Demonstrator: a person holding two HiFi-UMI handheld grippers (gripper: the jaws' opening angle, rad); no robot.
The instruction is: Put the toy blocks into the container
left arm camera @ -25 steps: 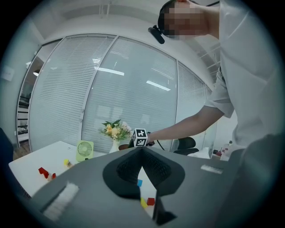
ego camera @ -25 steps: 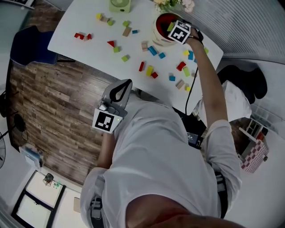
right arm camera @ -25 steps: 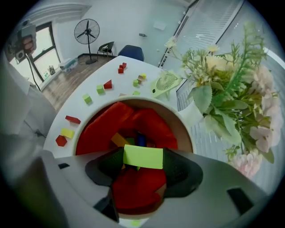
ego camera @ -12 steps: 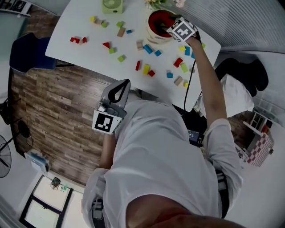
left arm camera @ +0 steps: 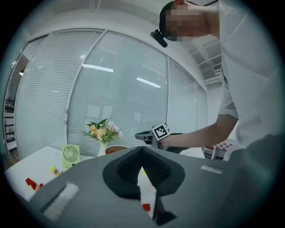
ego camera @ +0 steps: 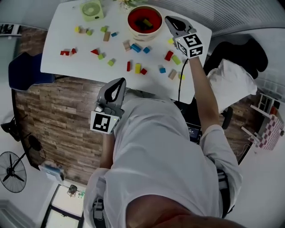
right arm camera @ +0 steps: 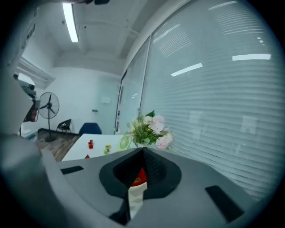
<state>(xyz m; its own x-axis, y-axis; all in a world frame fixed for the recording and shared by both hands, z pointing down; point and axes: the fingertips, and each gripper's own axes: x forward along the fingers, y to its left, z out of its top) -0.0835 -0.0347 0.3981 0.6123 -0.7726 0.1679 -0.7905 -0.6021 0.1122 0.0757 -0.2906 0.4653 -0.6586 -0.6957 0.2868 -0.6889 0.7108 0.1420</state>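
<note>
1. The white surface [ego camera: 84, 42] spreads out ahead of both pairs of jaws. Its near edge runs just ahead of the left jaws, and its right-hand corner lies close beside the right gripper. Bare stretches lie between the clusters of blocks.
2. The container [ego camera: 134, 17], a bowl with a red inside, sits by the far edge just left of the right jaws and clear of them. A few blocks lie in it.
3. The right gripper [ego camera: 170, 21] hangs above the surface. Its jaws have just closed; the tips meet with nothing between them.
4. The left gripper [ego camera: 119, 84] is held off the surface, over the wooden floor [ego camera: 58, 111] and close to the person's body. Its jaws are together and empty, pointing toward the near edge.
5. A green fan [ego camera: 91, 10] stands at the far edge, well to the left of the right jaws.
6. The toy blocks [ego camera: 137, 68] lie scattered, most of them between the two pairs of jaws. Some sit just on the near side of the right jaws, and a few red ones lie far left near the side edge.
</note>
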